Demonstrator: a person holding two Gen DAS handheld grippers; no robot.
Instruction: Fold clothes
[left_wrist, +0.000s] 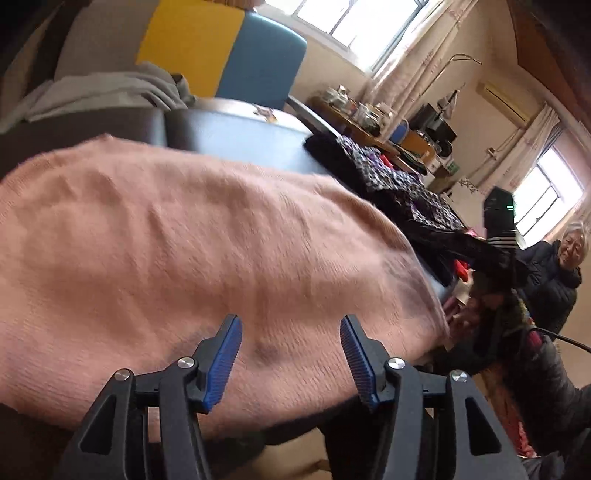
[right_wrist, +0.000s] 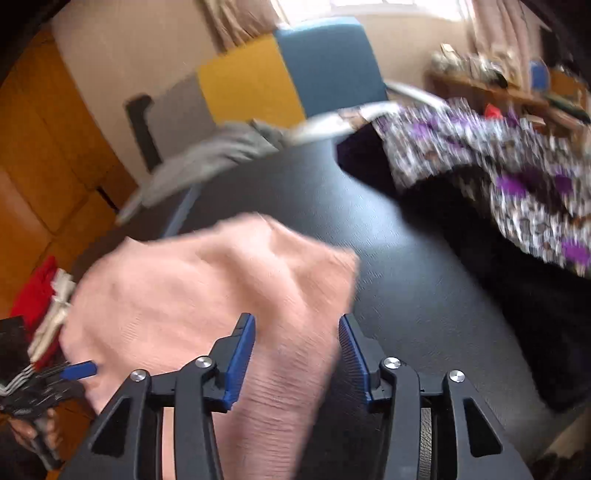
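Blue-padded left gripper (left_wrist: 291, 356) sits nearest the lens in the left wrist view, jaws spread apart, nothing pinched between the pads, released. Pink knit sweater (left_wrist: 184, 240) lies right under and past it, spread over the dark table (left_wrist: 236, 129), covering most of the near surface and hanging over the near edge. Black garment (left_wrist: 436, 240) and a purple-and-white patterned garment (left_wrist: 388, 173) are piled further along the table to the right. Grey cloth (left_wrist: 110, 92) is heaped behind the table on the left, in front of a yellow and blue panel (left_wrist: 221, 48). Person in a dark jacket (left_wrist: 554, 280) is at far right.

Right wrist view is motion-blurred. Right gripper (right_wrist: 297, 360) has its jaws parted; sweater (right_wrist: 207, 295) runs between and beneath them but the pads are not pressing on it, so released too. Sweater occupies the left near part of the table (right_wrist: 388, 258), bare tabletop to its right. Patterned garment (right_wrist: 480, 155) and black garment (right_wrist: 517, 295) are well apart from it at right. Left gripper (right_wrist: 79, 370) shows at the left edge beside the sweater. Red and white clothes (right_wrist: 44, 299) are stacked at far left.
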